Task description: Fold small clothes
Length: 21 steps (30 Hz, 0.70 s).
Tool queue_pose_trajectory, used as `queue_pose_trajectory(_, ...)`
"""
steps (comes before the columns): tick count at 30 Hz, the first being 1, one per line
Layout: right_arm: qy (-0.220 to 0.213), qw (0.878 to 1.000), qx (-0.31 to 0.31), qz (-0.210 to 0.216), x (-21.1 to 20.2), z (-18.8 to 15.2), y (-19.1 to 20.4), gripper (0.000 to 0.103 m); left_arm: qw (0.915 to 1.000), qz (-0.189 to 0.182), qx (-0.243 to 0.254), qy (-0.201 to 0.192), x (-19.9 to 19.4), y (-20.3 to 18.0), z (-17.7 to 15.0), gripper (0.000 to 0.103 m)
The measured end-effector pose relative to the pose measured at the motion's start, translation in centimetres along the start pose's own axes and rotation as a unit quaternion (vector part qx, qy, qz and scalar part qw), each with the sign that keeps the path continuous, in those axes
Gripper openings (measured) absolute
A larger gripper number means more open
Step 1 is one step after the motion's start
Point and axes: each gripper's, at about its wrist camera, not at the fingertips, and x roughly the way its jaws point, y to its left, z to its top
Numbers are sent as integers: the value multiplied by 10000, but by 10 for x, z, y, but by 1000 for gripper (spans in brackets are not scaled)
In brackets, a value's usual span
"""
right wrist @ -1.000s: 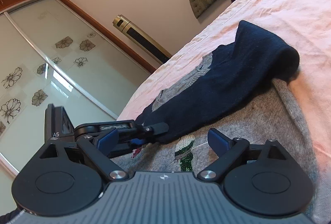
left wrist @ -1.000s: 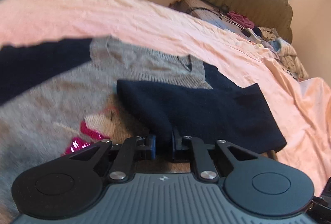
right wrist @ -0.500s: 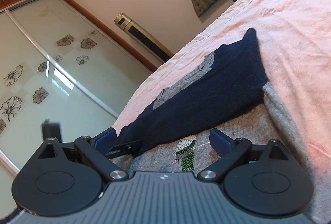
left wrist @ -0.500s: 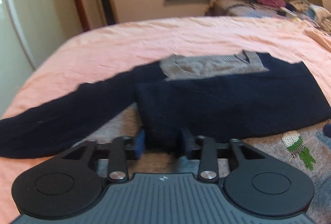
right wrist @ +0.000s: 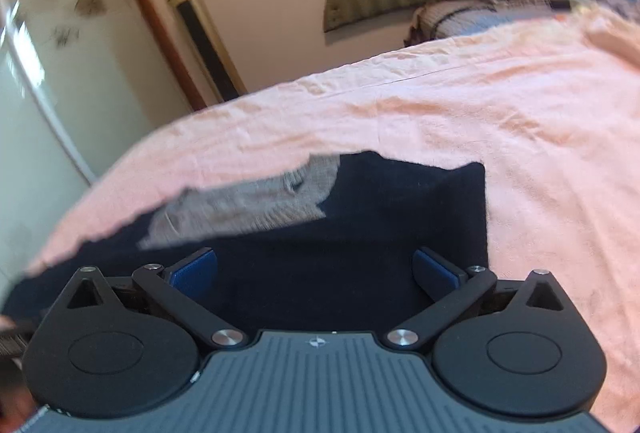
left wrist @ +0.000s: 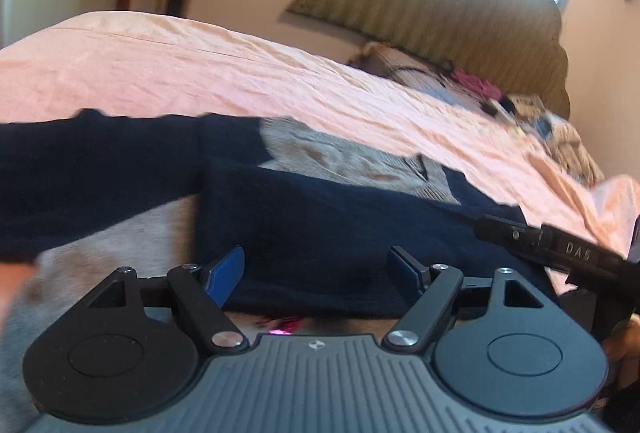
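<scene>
A small grey sweater (left wrist: 352, 163) with navy sleeves lies flat on the pink bedsheet (left wrist: 200, 69). One navy sleeve (left wrist: 340, 229) is folded across its chest; the other navy sleeve (left wrist: 88, 169) stretches out to the left. My left gripper (left wrist: 318, 269) is open and empty just above the folded sleeve's near edge. My right gripper (right wrist: 314, 271) is open and empty over the same folded sleeve (right wrist: 360, 229), with the grey collar (right wrist: 248, 205) beyond it. The right gripper's finger (left wrist: 548, 247) shows at the right of the left wrist view.
A padded headboard (left wrist: 440, 9) stands at the far end of the bed, with a heap of other clothes (left wrist: 492, 97) below it. A tall floor air conditioner (right wrist: 200, 33) and a sliding wardrobe door (right wrist: 36, 73) stand past the bed's left side.
My left gripper has opened and let go of the folded navy sleeve, which now lies flat across the sweater. My right gripper has swung over the sleeve, still open.
</scene>
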Motion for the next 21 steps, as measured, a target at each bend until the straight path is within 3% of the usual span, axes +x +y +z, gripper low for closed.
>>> queue_pose_trajectory(3, -63, 9999, 81, 36, -2, -3, -1, 103, 9939, 522, -544, -807, -49, 47, -2, 79)
queue_pose_trajectory(5, -120, 9997, 203, 113, -3, -3, -6, 103, 9759, 989, -1359, -1395, -83, 101, -5, 83)
queue_pose_trajectory(7, -162, 9993, 285, 160, -3, -3, -8, 103, 9433, 1437, -2457, -1710, -111, 169, -9, 83)
queue_pose_trajectory(9, -178, 9993, 303, 157, -4, -2, -7, 103, 8948, 1786, -3670, -1808, -132, 233, -17, 83)
queue_pose_trajectory(10, -181, 9993, 291, 138, -4, -2, -6, 103, 8688, 1744, -4257, -1834, -141, 264, -24, 83)
queue_pose_trajectory(12, -186, 9994, 273, 102, -5, -2, -6, 103, 8372, 991, -4936, -2135, -152, 304, -34, 83)
queue_pose_trajectory(13, -190, 9994, 266, 86, -5, -2, -5, 103, 8283, 810, -5104, -2164, -154, 314, -33, 83)
queue_pose_trajectory(15, -205, 9994, 285, 78, -5, -2, -6, 103, 8266, 776, -5158, -2115, -150, 322, -24, 83)
queue_pose_trajectory(17, -216, 9992, 312, 92, -5, -3, -6, 103, 8457, 1014, -4844, -1994, -138, 323, -8, 77)
queue_pose_trajectory(18, -221, 9992, 328, 102, -5, -2, -6, 103, 8584, 1301, -4567, -1938, -133, 320, -1, 52)
queue_pose_trajectory(19, -226, 9991, 344, 112, -5, -2, -7, 103, 8674, 1683, -4330, -1785, -130, 321, 4, 33)
queue_pose_trajectory(20, -230, 9990, 354, 118, -5, -3, -7, 103, 8698, 2034, -4176, -1662, -129, 321, 5, 6)
queue_pose_trajectory(21, -233, 9990, 365, 126, -5, -3, -7, 103, 8701, 2142, -4092, -1720, -128, 317, 5, 6)
